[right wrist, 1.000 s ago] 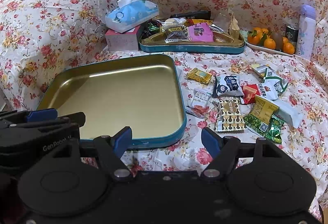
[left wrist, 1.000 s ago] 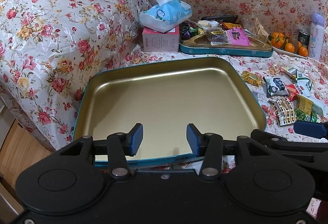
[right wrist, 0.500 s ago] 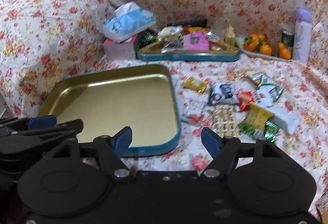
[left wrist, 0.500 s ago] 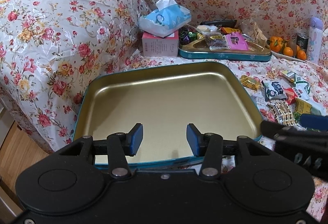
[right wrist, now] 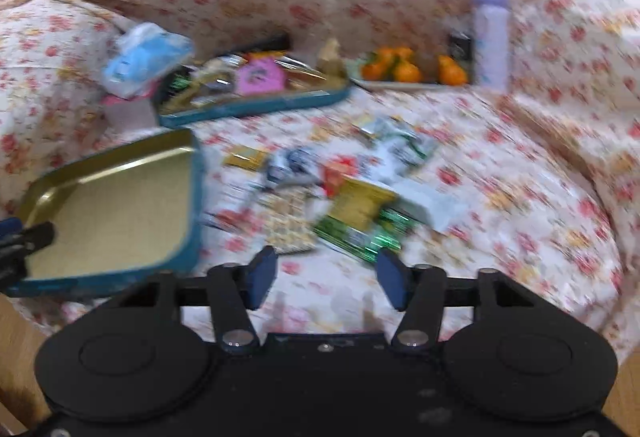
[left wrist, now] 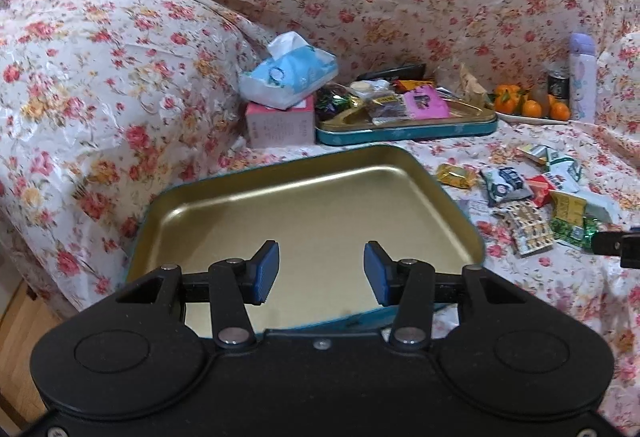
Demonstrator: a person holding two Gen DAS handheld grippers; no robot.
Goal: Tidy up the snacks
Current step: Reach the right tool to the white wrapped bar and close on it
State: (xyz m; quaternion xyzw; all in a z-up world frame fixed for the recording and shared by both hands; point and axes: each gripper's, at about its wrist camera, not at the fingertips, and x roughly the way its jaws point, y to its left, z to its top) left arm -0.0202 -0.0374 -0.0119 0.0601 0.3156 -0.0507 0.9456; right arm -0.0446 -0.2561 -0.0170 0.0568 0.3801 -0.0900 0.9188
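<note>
Hovering over the near edge of an empty gold tin tray, left gripper with fingers apart, gripping nothing. Loose snack packets scattered on the floral sheet at 2 o'clock from the tray. Second tin with snacks at 12 o'clock. Right gripper blurred, fingers spread, empty, facing the green packet.

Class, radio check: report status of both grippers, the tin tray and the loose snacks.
Left gripper open, empty, over the empty tin tray. Right gripper open, empty, facing the loose snacks on the floral cover. Nothing blocking; right view blurred.
</note>
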